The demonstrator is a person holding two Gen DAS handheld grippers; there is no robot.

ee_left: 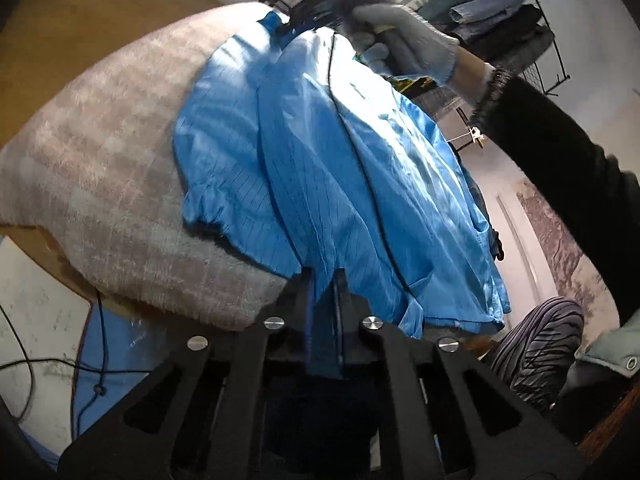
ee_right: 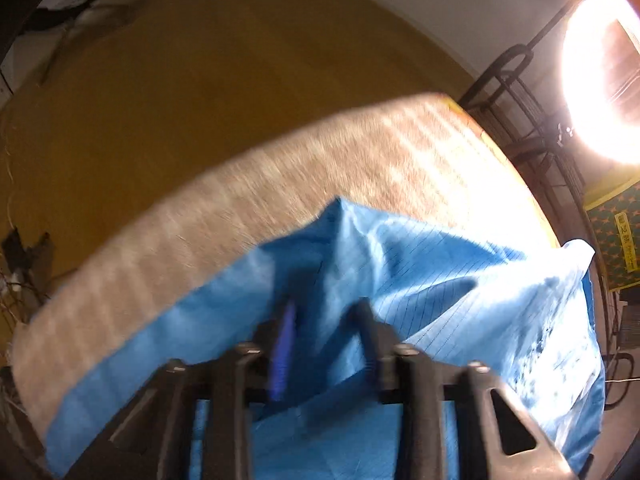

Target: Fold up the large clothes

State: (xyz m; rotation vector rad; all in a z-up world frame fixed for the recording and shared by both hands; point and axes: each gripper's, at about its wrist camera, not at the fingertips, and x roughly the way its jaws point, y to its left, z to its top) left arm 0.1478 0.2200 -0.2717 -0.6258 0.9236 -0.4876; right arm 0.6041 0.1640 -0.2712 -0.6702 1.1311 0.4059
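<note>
Left gripper (ee_left: 325,280) is pinching the near hem of the blue garment (ee_left: 312,168), jaws closed on a strip of cloth running down between them. Right gripper (ee_right: 326,312), seen from its own wrist view, is biting into a raised fold of the same garment, its jaws drawn close with cloth bunched between; the picture is blurred, so how firm the bite is cannot be judged. From the left wrist view a gloved hand (ee_left: 404,44) is working at the far end of the garment, near the collar

Garment is lying along the padded grey table cover (ee_left: 100,160), its right edge hanging off the table's side, one gathered cuff resting to the left of the main panel

Step in hand, as judged: both ends are being taken up ahead of a lengthwise fold. Folding itself appears barely begun, since the garment is lying mostly spread out

Next move is calling for both grips to lift together, keeping the cloth taut between them, and for the overhanging right edge to be brought onto the cover before creasing
</note>
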